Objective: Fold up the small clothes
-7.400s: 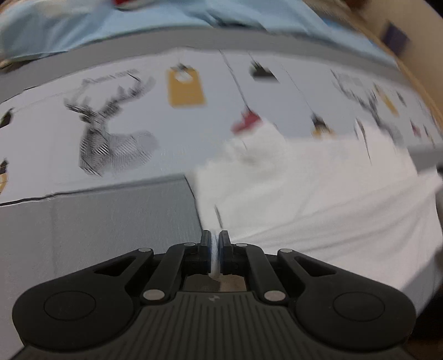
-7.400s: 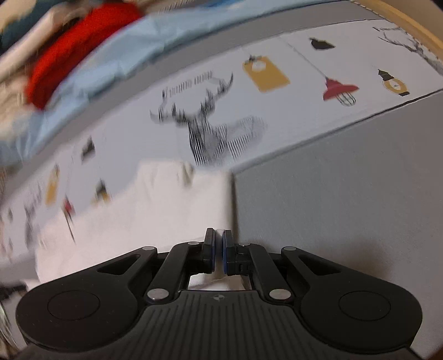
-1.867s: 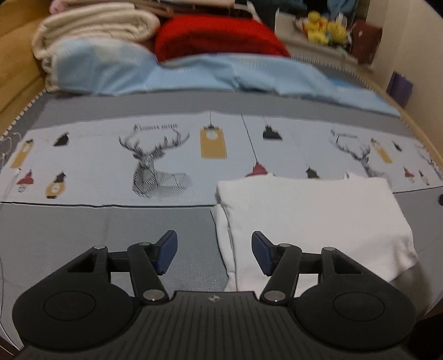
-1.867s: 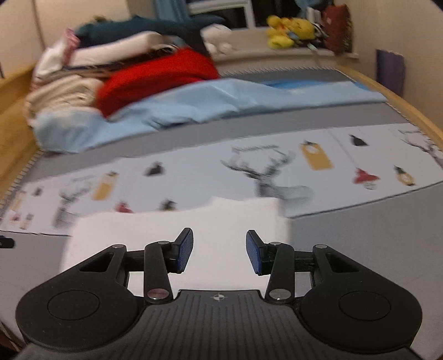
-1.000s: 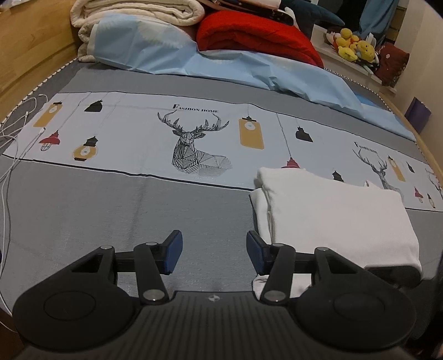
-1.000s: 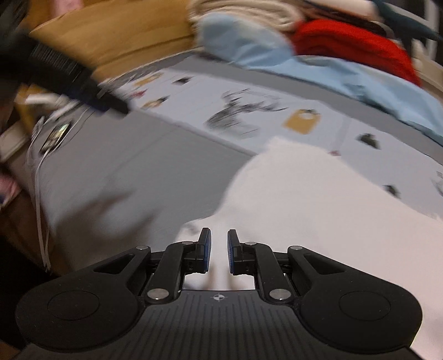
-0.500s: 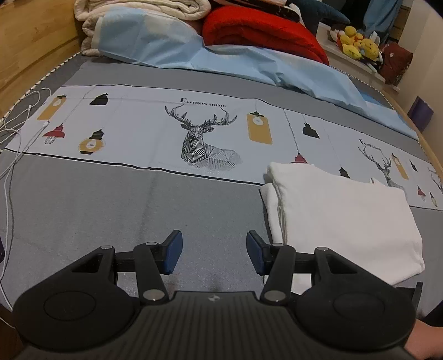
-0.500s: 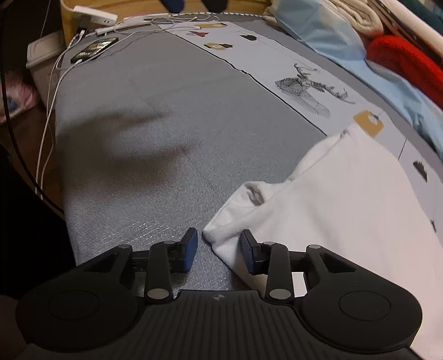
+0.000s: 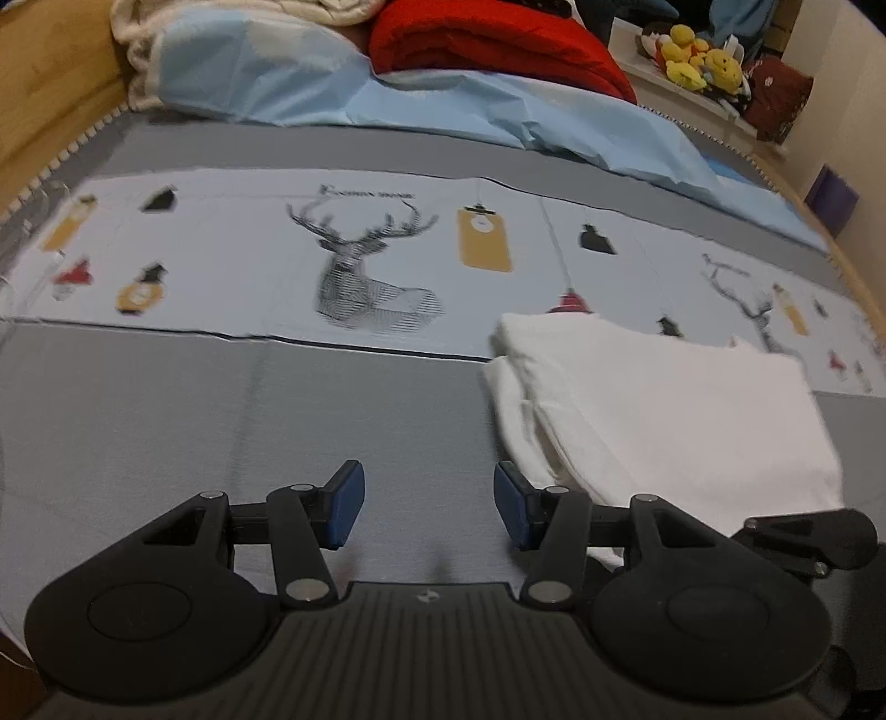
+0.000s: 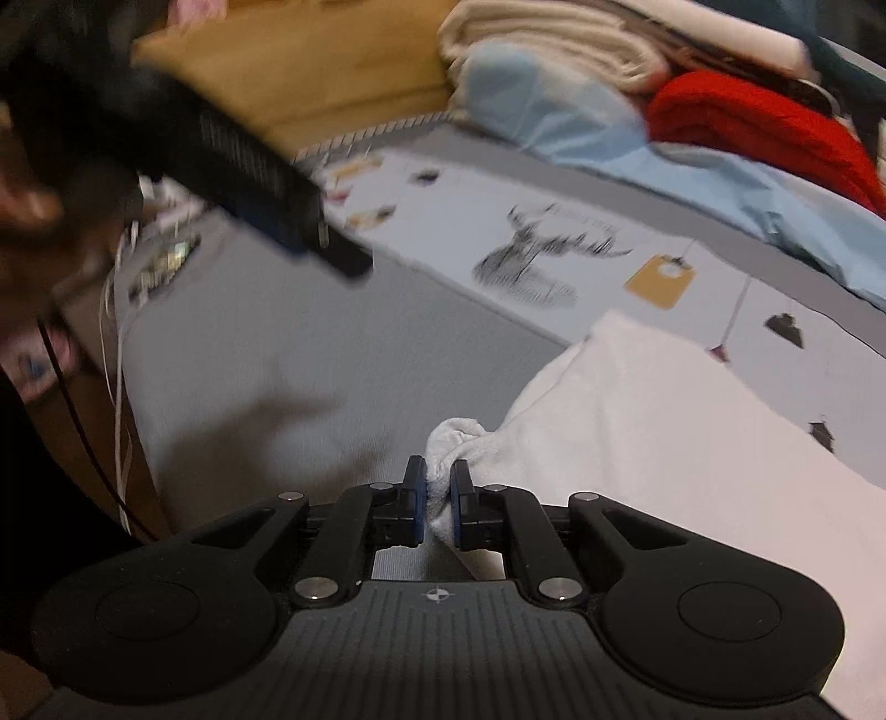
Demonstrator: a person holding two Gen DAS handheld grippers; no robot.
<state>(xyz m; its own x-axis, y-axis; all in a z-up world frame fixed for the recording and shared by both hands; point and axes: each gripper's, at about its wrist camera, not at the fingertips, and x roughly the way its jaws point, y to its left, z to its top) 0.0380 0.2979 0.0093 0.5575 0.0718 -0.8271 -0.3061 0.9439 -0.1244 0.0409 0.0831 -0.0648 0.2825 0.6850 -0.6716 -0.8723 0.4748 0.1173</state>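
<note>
Folding looks partway done: white garment (image 9: 664, 410) lies folded on the grey bedspread (image 9: 221, 421), right gripper (image 10: 437, 493) having just closed on its near corner for another fold, left gripper (image 9: 426, 501) empty, jaws apart.

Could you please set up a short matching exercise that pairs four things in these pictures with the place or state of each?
Things:
1. left gripper
2. right gripper
3. red blanket
4. deer print

Places or states:
A. piled at the far end of the bed, behind the light blue sheet
B. open over bare grey cover, nothing between the pads
C. on the pale printed band, left of the yellow tag
D. shut on a corner of the white garment

Pairs: 1-B, 2-D, 3-A, 4-C
</note>
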